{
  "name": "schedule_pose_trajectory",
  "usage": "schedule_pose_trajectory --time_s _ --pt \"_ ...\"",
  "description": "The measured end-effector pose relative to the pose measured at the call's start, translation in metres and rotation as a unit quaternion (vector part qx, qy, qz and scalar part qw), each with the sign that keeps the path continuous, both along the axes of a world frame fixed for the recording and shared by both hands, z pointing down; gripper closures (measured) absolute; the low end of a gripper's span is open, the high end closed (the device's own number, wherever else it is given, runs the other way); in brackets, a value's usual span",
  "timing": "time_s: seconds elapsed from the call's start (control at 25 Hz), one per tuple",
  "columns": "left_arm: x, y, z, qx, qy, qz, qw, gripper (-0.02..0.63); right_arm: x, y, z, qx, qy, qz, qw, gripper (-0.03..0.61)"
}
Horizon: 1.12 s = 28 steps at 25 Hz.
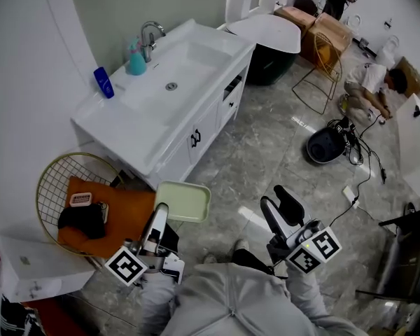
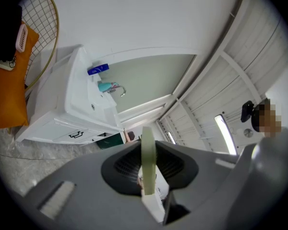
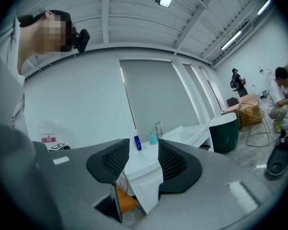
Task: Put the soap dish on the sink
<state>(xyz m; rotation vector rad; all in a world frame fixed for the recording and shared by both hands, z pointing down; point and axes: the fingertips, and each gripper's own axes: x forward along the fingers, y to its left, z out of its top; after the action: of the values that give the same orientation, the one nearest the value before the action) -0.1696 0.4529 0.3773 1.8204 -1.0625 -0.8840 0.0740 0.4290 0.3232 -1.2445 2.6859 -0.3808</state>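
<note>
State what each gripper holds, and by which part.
Left gripper: pale green soap dish, jaws shut on its near edge. Right gripper: nothing, jaws apart.

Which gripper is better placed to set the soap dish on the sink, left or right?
Left. The left gripper is shut on the soap dish and sits nearer the sink. The right gripper is open, empty and farther away.

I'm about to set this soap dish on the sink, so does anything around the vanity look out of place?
Only the vanity drawer at the far end: it seems ajar, with a dark gap showing. On the sink, the blue bottle and teal dispenser stand upright.
</note>
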Motion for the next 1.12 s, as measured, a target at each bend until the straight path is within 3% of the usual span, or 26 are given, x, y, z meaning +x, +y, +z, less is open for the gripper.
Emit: schedule_pose_trajectory --time_s 0.48,1.12 --pt "0.018 -0.067 0.006 -0.003 -0.009 0.011 0.9999 0.485 0.024 -0.061 0.011 -0.002 -0.014 0.023 1.000 0.393" --pt "0.092 -0.248 0.003 -0.002 -0.003 -0.031 0.9995 0.485 0.087 -0.260 0.002 0.000 -0.011 -0.032 0.999 0.393"
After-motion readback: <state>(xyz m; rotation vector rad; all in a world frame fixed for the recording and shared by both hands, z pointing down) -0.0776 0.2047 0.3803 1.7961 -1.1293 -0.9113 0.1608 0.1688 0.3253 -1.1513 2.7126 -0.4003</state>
